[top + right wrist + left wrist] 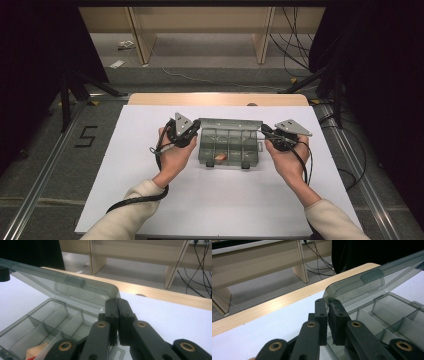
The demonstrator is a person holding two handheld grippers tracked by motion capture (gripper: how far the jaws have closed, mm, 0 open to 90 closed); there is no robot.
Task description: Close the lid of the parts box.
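Both grippers, left (186,134) and right (270,135), have jaws pinched tight on the lid (362,287) of the clear box (229,150) mid-desk (150,200). If one slips, the lid could twist or drop.

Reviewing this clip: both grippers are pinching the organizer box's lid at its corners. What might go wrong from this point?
1. The left gripper and right gripper each clamp only a thin edge of the raised lid; a corner could slip out.
2. If the hands move unevenly, the lid may twist at its hinge.
3. The light box rests loose on the white sheet; pulling could drag it and jostle the small piece inside.
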